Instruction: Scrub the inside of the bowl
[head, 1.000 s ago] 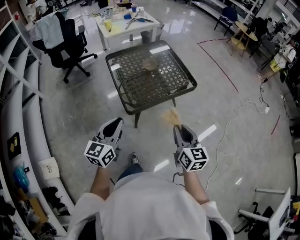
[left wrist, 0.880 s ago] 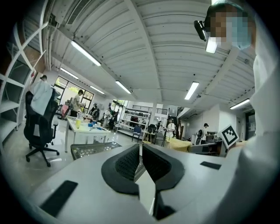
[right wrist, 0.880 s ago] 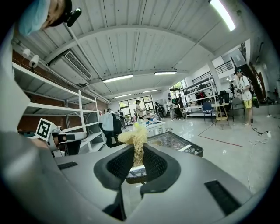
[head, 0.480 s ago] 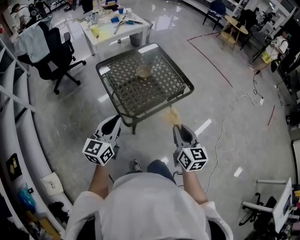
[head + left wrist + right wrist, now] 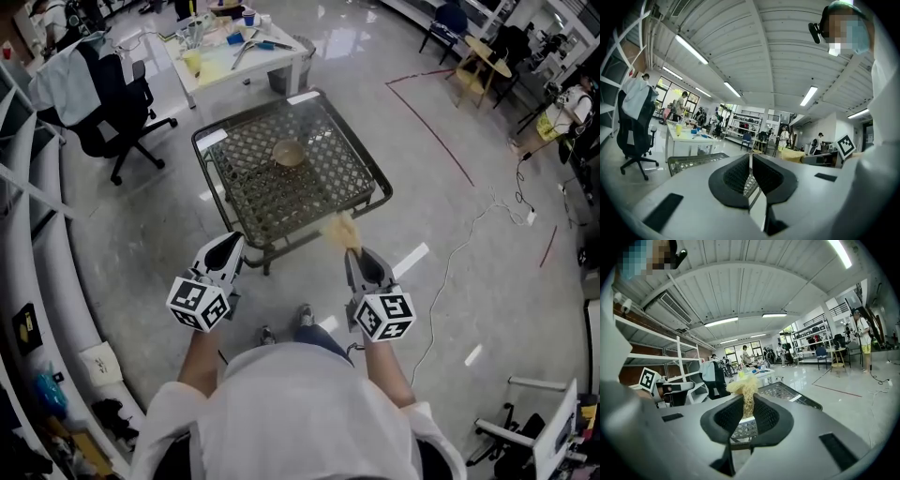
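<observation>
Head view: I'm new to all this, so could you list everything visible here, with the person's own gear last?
bowl: one, tan, middle of the mesh table
mesh table: one, dark frame, on the floor straight ahead
white table: one, cluttered, beyond the mesh table
office chair: one, black, pale garment draped over it, upper left
scrubber: one, yellowish and fibrous, clamped in the right gripper
left gripper: one, grey with black pads, shut on nothing, lower left
right gripper: one, same colours, shut on the scrubber, lower right
</observation>
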`<move>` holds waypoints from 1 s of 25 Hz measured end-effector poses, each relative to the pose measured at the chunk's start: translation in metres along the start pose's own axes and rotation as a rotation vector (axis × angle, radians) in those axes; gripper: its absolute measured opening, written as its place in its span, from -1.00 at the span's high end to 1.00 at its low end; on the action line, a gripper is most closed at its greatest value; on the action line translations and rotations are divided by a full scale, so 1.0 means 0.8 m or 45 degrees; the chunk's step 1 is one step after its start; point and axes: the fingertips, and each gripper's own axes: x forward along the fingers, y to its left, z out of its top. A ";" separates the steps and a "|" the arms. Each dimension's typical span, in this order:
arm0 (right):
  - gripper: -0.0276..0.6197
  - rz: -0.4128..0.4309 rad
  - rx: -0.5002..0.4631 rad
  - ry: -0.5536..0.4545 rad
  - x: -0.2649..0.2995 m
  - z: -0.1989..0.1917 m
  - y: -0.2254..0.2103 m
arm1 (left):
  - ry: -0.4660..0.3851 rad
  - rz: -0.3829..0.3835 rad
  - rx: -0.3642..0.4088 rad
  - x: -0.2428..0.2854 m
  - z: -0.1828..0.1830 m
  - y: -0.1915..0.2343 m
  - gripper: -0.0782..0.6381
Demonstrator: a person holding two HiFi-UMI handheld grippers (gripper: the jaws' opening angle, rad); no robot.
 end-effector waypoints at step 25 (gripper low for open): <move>0.70 0.201 -0.010 0.094 0.108 0.014 -0.098 | -0.028 0.149 -0.047 0.116 -0.003 0.011 0.66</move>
